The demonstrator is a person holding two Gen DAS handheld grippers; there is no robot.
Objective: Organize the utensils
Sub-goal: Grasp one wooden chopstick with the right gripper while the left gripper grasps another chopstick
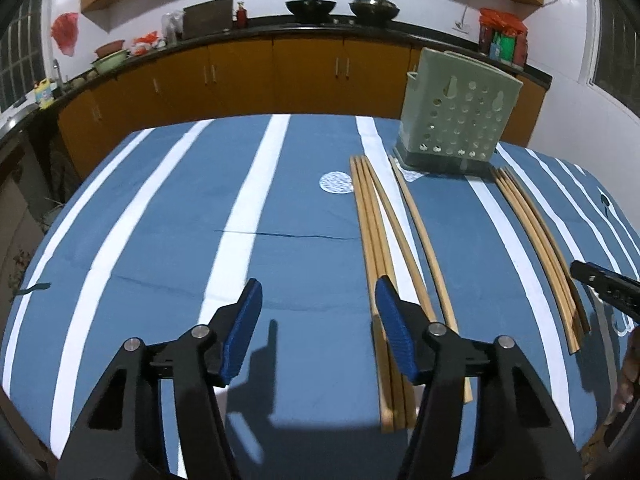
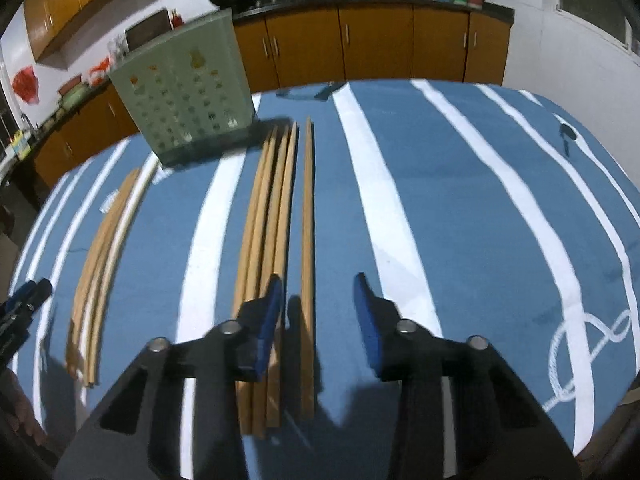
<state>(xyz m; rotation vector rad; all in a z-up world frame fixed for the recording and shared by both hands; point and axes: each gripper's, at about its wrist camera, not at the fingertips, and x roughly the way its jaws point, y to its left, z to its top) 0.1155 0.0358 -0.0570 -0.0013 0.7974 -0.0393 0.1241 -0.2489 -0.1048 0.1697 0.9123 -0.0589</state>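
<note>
Several wooden chopsticks lie lengthwise on a blue striped tablecloth [image 1: 160,220]. In the left wrist view one bundle [image 1: 374,240] runs under my left gripper's right finger, a lone chopstick [image 1: 424,240] lies beside it, and another bundle [image 1: 540,248] lies further right. A pale green perforated utensil holder [image 1: 456,116] stands upright beyond them. My left gripper [image 1: 318,300] is open over bare cloth. My right gripper [image 2: 318,304] is open above the table. A single chopstick [image 2: 308,240] lies below the gap, and a bundle [image 2: 272,220] passes under its left finger. The holder [image 2: 184,88] stands at the far left.
Another chopstick bundle [image 2: 106,248] lies left of the right gripper. The right gripper's tip [image 1: 604,286] and a hand [image 1: 630,368] show at the right edge of the left view. Orange cabinets [image 1: 280,72] and a dark counter with woks [image 1: 312,6] stand behind the table.
</note>
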